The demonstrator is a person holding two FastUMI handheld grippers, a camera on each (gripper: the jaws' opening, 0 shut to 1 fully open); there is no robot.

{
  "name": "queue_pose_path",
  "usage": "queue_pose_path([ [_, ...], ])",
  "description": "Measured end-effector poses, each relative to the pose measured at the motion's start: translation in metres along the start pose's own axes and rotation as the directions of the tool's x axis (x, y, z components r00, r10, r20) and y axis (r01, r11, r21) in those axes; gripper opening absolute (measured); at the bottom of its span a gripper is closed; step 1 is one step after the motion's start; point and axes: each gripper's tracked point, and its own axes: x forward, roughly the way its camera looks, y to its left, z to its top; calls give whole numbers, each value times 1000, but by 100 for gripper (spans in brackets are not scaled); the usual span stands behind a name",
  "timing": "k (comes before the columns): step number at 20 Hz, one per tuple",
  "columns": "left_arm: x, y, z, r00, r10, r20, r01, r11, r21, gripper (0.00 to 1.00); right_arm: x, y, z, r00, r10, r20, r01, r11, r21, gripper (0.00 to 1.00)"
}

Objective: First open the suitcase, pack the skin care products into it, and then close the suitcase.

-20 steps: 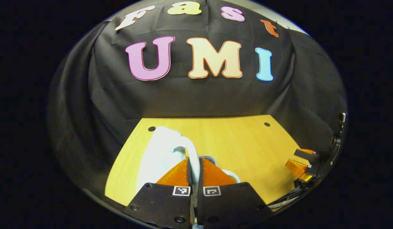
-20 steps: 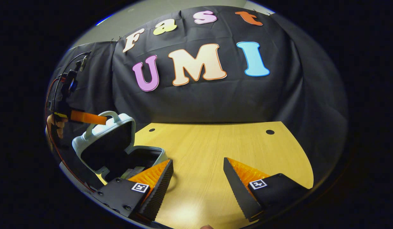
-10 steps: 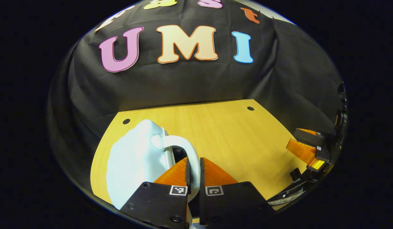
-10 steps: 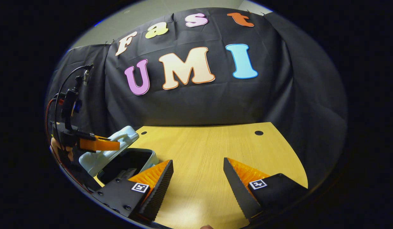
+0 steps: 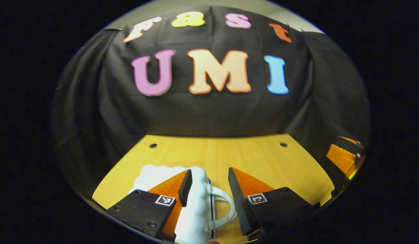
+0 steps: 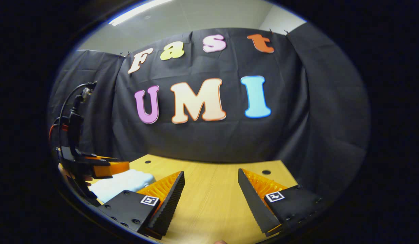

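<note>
Desk [image 5: 257,159] runs wide and bare toward the far wall. Your suitcase [image 5: 196,210] lies shut at its near left edge, directly under your left claw [image 5: 207,189], handle [image 5: 226,206] pointing right between the spread fingers, nothing gripped. Your right claw [image 6: 211,193] hangs spread and unloaded over bare wood, the suitcase [image 6: 121,183] well off to its left. Left is nearer for any final press.

Dim booth, ceiling light strip [image 6: 138,12] overhead, strong fisheye warping, slight blur.
</note>
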Motion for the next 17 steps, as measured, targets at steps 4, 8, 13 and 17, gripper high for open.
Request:
queue_pose_path([
  [4, -27, 9, 55, 982, 72, 172, -63, 997, -55, 71, -5, 15, 79, 982, -10, 189, 14, 1000, -22, 97],
  [8, -41, 14, 102, 958, 36, 283, -37, 999, 0, 81, -16, 29, 116, 957, -47, 285, 56, 998, -23, 95],
  [13, -40, 13, 126, 945, -37, 325, 39, 999, 0, 83, -32, 33, 117, 955, -104, 279, 113, 994, -15, 99],
  [17, -44, 6, 130, 939, -80, 334, 74, 997, 29, 84, -47, 29, 130, 935, -152, 321, 165, 986, -11, 99],
])
